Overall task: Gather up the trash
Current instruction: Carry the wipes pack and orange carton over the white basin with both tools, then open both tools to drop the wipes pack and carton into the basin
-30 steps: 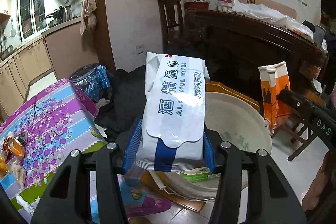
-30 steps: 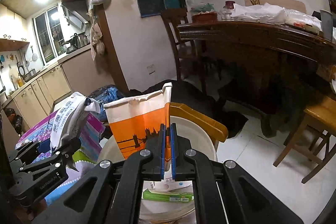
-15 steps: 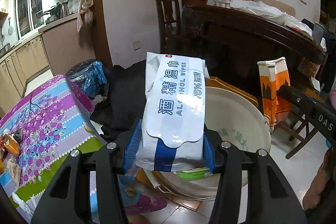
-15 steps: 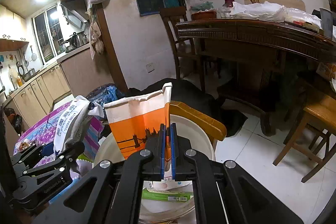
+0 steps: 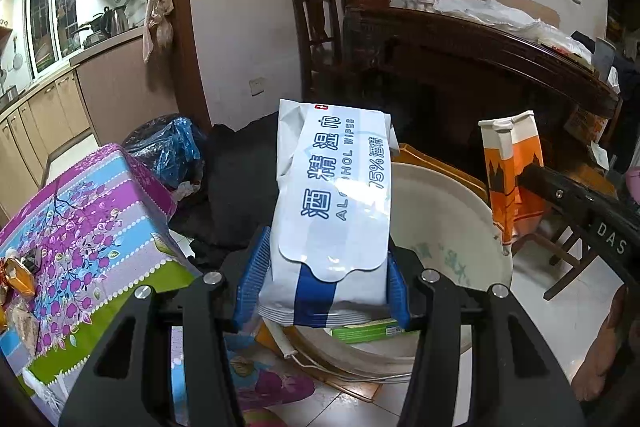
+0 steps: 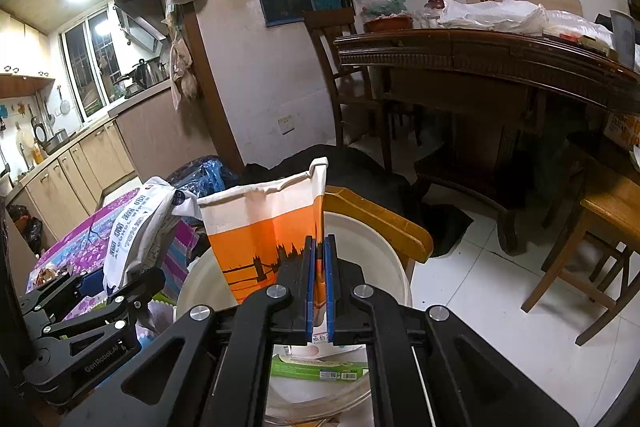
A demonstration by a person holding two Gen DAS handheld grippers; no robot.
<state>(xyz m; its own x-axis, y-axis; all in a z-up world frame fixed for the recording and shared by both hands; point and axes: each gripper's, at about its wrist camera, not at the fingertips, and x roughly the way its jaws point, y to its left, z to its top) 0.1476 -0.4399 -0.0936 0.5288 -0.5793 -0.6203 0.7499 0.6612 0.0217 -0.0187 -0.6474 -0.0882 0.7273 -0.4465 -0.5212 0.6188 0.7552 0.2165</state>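
Two pieces of trash are held at once, one in each gripper, both poised above the same pale basin (image 5: 452, 227). Nearest in the left wrist view, the left gripper (image 5: 322, 285) has its blue pads pressed against the two sides of the wipes pack (image 5: 332, 203), gripping it near its lower end so that most of the packet stands up and forward of the jaws, leaning a little. A hold that low looks chosen to keep the packet's bulk out over the basin, ready to fall clear when the jaws part. In the right wrist view the right gripper (image 6: 318, 291) is pinched nearly flat on one lower edge of the orange paper bag (image 6: 268, 231), the jaws almost touching with only thin paper between them (the bag seems empty and light). The bag rises upright above the jaws and spreads toward the left gripper's side.

Below both, a green box (image 6: 320, 367) already lies in the basin, so I judge this to be the collecting vessel, with both items close to release. Beyond the basin sit a yellow chair back (image 6: 376, 219), a flowered tablecloth (image 5: 88, 211) to the left, dark cloth on the floor, and farther off the dark wooden table (image 6: 480, 55).
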